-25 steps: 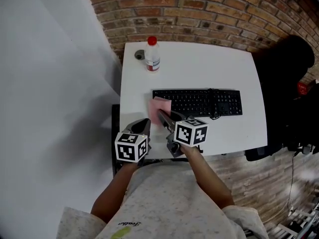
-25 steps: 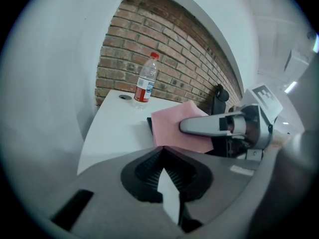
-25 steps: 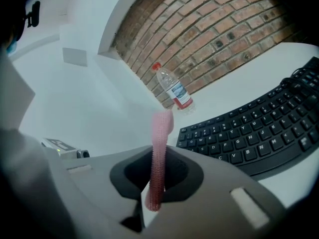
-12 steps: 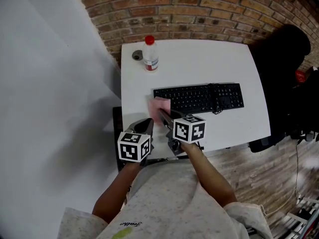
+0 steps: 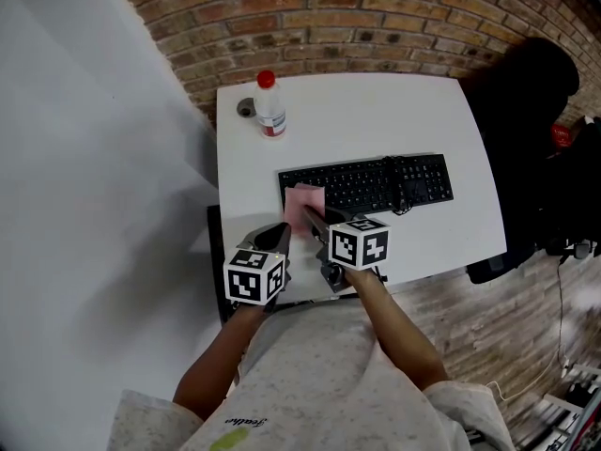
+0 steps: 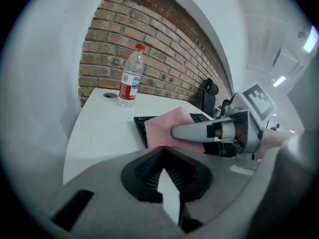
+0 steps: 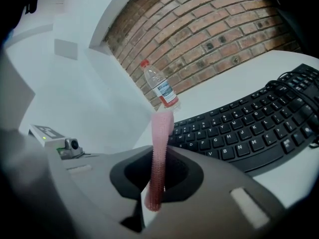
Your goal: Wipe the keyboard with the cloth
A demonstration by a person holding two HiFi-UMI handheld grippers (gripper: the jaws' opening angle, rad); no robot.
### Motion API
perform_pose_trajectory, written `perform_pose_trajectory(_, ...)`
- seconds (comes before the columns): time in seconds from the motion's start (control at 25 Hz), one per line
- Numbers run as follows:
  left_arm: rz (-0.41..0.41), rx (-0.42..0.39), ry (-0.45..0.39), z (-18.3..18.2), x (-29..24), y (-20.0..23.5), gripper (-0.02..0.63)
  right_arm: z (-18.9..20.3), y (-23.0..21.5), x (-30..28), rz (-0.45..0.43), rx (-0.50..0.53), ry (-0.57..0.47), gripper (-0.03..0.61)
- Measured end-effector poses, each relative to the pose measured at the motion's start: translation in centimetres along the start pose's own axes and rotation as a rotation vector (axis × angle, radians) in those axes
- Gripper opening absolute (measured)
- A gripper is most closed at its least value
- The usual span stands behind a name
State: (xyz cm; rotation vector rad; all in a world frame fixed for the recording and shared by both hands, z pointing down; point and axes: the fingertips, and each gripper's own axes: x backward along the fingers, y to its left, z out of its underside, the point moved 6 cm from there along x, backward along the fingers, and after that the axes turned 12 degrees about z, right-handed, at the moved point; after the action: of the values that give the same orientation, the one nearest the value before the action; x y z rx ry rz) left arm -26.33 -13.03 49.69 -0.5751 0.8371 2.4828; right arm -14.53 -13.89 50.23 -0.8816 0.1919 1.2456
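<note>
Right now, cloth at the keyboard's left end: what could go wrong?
The cloth juts past the right gripper unsupported; keys might fold it or drag it free. A cable lies across the keyboard and could snag the cloth. The left gripper is not on the keyboard, so it may slide.

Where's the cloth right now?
In the head view the pink cloth is pinched in the right gripper, at the keyboard's left end, toward the white table's near-left side.
</note>
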Motion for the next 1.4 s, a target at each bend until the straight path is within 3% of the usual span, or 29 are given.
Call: perform_pose_trajectory(1.4, -0.008, -0.026, 0.017, -1.9, -8.6, -7.2, -0.009, -1.7, -11.4, 6.0, 0.030, -0.052, -0.025, 0.020)
